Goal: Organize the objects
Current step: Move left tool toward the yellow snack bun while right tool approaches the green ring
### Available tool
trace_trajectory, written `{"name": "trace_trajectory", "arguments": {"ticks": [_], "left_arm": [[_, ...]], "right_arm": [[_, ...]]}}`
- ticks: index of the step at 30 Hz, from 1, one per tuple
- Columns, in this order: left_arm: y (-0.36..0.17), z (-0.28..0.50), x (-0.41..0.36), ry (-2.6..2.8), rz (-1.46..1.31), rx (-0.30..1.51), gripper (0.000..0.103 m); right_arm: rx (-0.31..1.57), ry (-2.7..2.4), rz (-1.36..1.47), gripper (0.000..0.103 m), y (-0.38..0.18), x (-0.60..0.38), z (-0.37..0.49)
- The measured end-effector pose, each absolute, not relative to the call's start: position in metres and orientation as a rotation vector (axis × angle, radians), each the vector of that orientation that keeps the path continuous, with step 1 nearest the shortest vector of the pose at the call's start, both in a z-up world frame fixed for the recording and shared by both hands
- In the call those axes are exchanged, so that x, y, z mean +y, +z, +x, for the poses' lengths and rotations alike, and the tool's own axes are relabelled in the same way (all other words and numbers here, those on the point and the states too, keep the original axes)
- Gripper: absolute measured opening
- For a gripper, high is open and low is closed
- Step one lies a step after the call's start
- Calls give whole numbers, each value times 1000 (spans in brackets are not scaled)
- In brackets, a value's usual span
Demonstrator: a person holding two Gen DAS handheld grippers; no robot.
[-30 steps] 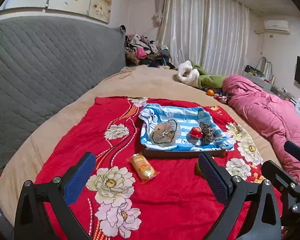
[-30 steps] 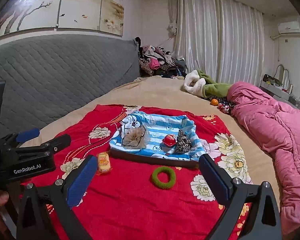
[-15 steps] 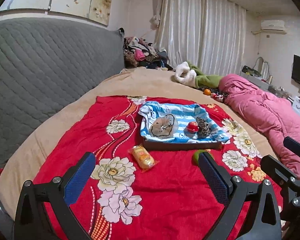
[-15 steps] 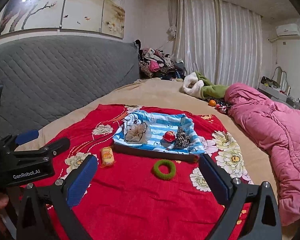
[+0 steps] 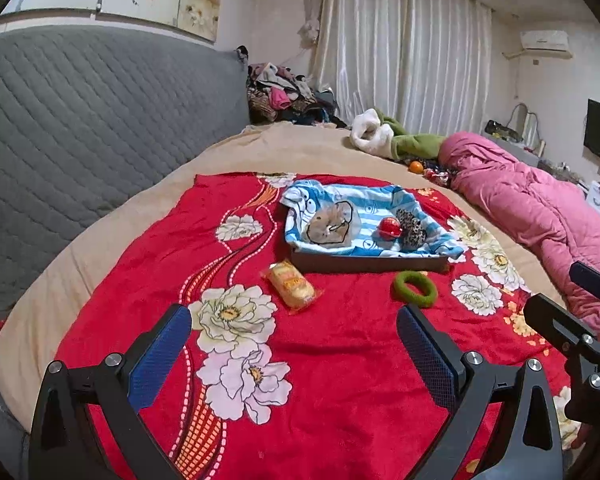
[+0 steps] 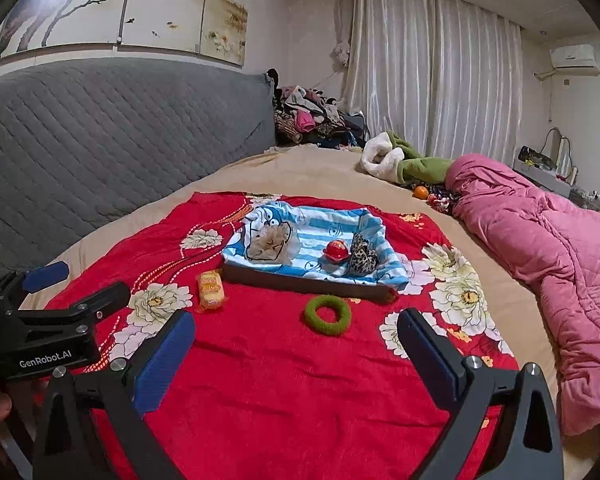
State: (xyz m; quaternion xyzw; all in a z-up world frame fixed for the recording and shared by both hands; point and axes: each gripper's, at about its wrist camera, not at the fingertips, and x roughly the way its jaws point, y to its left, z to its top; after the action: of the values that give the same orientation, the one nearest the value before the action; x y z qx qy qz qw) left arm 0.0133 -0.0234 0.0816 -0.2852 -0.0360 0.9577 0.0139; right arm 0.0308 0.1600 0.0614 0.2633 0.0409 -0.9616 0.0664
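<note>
In the left wrist view the left tool (image 5: 294, 356) sits low in the frame with its blue-padded fingers (image 5: 160, 356) spread wide apart and nothing between them; it hangs above a red floral blanket (image 5: 340, 360) spread over a beige bed (image 5: 100, 240). At the centre of the frame a shallow dark tray lined with a blue-and-white striped cartoon cloth (image 5: 364, 236) rests on the blanket; inside it lie a tan furry heart-shaped item (image 5: 330, 224) at the left, a small red round toy (image 5: 390, 227) and, touching its right side, a leopard-print fabric piece (image 5: 412, 227), possibly a scrunchie, though the view is too coarse to be sure. Just in front of the tray, on the blanket, lie a yellow wrapped snack packet (image 5: 292, 282) towards the left and a green fuzzy ring (image 5: 415, 288) towards the right; the two are well apart. In the right wrist view the right tool (image 6: 296, 354) is likewise wide apart and empty, low in the frame; the ring (image 6: 327, 314) lies just above the gap between its fingers, near the tray's front wall (image 6: 308, 284), and the snack packet (image 6: 211, 290) is at centre left. A pink quilted duvet (image 6: 540, 248) fills the right edge.
</note>
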Motion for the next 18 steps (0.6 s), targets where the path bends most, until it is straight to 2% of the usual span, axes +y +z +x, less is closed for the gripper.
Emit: {"name": "trace_trajectory", "arguments": {"ticks": [18], "left_arm": [[27, 16, -33, 2940, -1019, -120, 102]], "right_arm": [[134, -2871, 919, 102, 12, 154, 34]]}}
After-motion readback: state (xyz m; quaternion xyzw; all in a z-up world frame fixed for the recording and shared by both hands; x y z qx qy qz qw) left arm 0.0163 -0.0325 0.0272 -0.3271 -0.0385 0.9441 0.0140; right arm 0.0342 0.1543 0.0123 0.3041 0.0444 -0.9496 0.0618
